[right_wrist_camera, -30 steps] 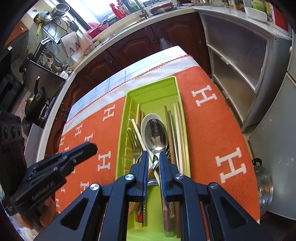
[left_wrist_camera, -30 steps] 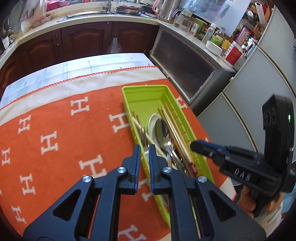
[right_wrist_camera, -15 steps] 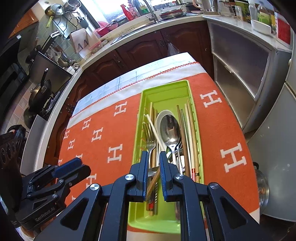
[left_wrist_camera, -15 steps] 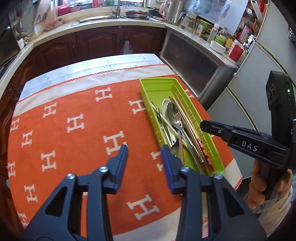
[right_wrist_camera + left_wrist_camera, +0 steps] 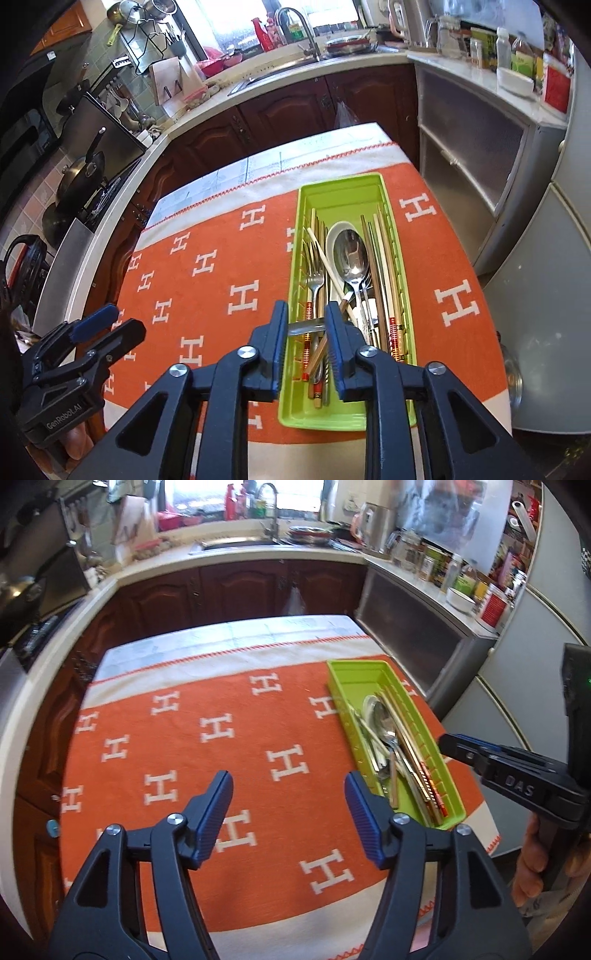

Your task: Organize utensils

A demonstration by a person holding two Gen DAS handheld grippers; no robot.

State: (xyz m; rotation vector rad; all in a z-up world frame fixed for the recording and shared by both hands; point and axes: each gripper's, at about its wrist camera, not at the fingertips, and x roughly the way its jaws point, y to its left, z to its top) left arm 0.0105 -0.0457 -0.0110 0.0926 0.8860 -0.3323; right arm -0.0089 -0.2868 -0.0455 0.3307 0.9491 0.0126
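Note:
A lime green utensil tray (image 5: 341, 192) lies on the orange cloth at the table's right side; it also shows in the left wrist view (image 5: 360, 666). It holds a large metal spoon (image 5: 351, 253), a fork (image 5: 314, 282), chopsticks (image 5: 386, 258) and other utensils. My right gripper (image 5: 306, 325) hovers above the tray's near end, slightly open and empty. My left gripper (image 5: 288, 794) is wide open and empty above the cloth, left of the tray.
The orange cloth with white H marks (image 5: 184, 746) covers the table. Kitchen counters and brown cabinets (image 5: 240, 587) stand behind. A grey cabinet (image 5: 476, 147) and a fridge (image 5: 546, 295) stand to the right of the table.
Both grippers have pulled back and up from the tray. My left gripper opened from shut to wide. My right gripper's jaws parted slightly.

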